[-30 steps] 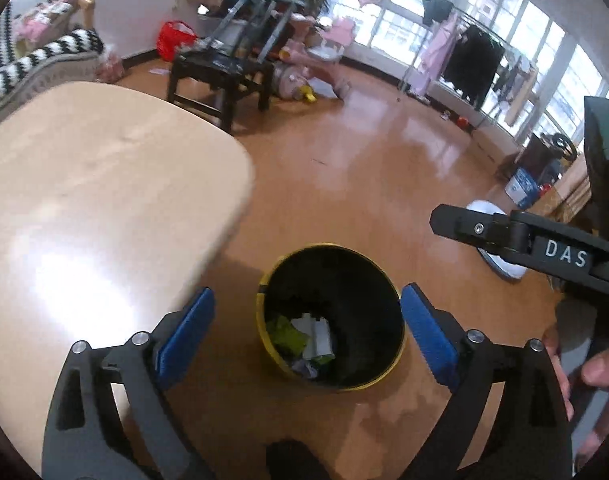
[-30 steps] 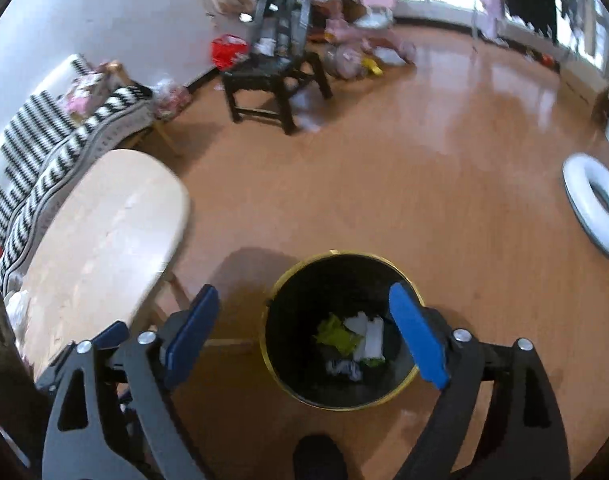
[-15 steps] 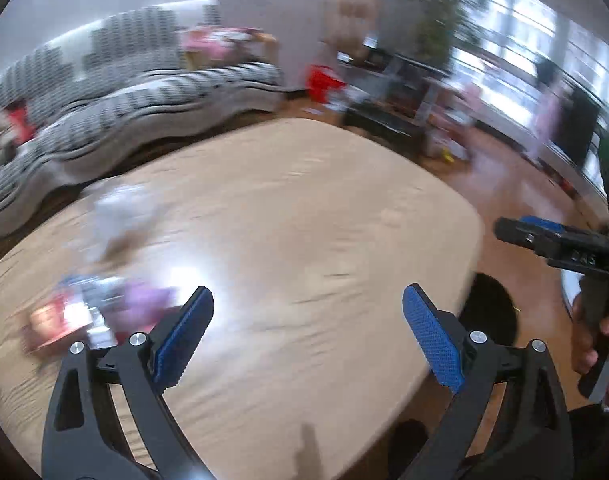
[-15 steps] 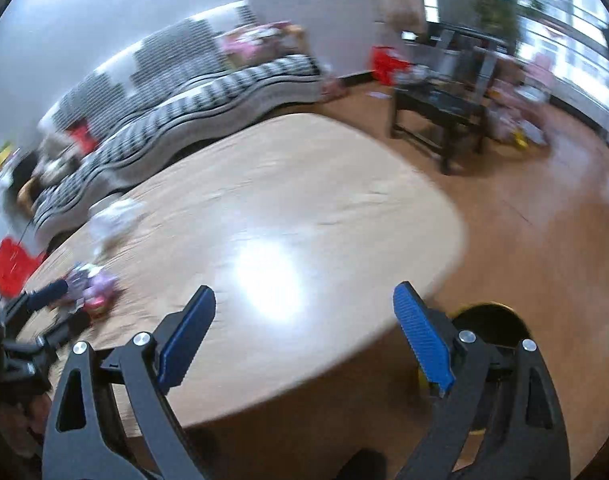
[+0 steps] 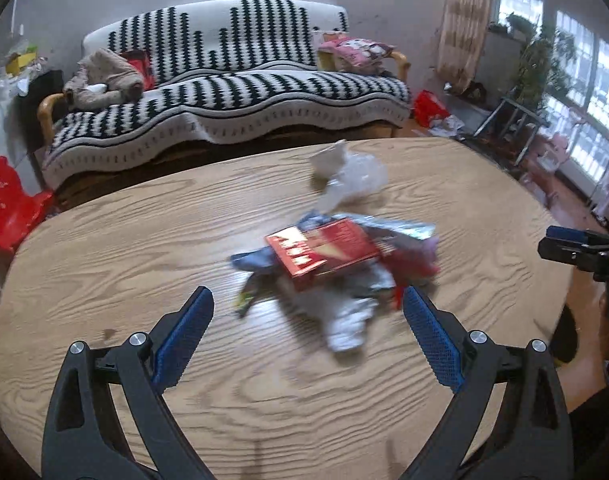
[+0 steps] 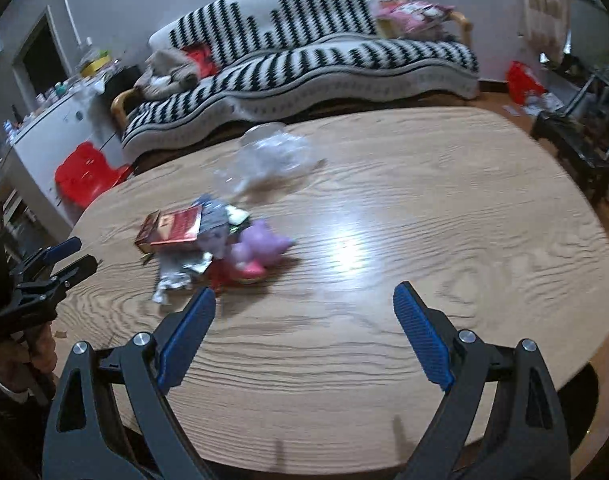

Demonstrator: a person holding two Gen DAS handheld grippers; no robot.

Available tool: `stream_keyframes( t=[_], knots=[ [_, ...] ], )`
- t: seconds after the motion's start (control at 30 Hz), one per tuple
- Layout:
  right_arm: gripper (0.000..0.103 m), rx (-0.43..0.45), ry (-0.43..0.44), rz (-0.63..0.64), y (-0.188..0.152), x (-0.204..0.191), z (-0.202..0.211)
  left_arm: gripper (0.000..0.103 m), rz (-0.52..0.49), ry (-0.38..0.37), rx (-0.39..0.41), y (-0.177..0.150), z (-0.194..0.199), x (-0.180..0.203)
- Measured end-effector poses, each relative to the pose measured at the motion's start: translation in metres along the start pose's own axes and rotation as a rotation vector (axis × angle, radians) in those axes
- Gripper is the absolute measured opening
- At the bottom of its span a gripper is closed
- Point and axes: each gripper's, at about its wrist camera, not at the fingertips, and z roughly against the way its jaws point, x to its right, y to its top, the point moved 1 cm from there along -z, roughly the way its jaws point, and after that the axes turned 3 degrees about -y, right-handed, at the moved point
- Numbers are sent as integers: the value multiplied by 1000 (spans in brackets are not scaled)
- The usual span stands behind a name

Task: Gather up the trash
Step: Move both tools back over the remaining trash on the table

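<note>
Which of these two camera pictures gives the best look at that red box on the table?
The left wrist view: the red box lies near the middle, close, its top face showing. In the right wrist view the same box sits farther off to the left, smaller and seen at an angle.

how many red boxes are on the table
1. The red box lies flat on top of the pile of wrappers near the middle of the table, ahead of the left gripper. Others may be hidden under the pile.
</note>
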Motion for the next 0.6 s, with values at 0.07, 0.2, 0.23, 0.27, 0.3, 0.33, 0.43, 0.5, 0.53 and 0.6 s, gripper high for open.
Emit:
stream_keyframes(
  t=[0.07, 0.2, 0.23, 0.27, 0.3, 0.33, 0.43, 0.5, 0.53, 0.6],
  knots=[
    [87, -19, 7, -1, -3, -7, -9, 93, -3, -11, -13, 1, -5, -10],
    [87, -73, 31, -23, -2, -12, -36, 93, -62, -6, -21, -3, -12, -13],
    [87, -88, 42, -47, 0, -12, -43, 93, -85, -1, -23, -3, -14, -12],
    [87, -97, 46, -65, -1, -10, -46, 93, -101, 6, -19, -1, -17, -11],
    [87, -102, 46, -81, 0, -9, -49, 93, -113, 4, -16, 2, -21, -13],
    [87, -104, 50, -93, 2, -9, -53, 93, -122, -12, -22, 6, -26, -13],
    [87, -101, 66, -91, 7, -13, -60, 93, -179, -38, -24, 9, -37, -7],
    [87, -96, 81, -74, 11, -17, -62, 93, -270, -43, -22, 14, -46, 0],
    [87, -97, 84, -58, 13, -19, -64, 93, -301, -47, -22, 17, -50, 2],
    [87, -95, 74, -56, 16, -18, -66, 93, -330, -53, -18, 24, -60, 1]
  ],
)
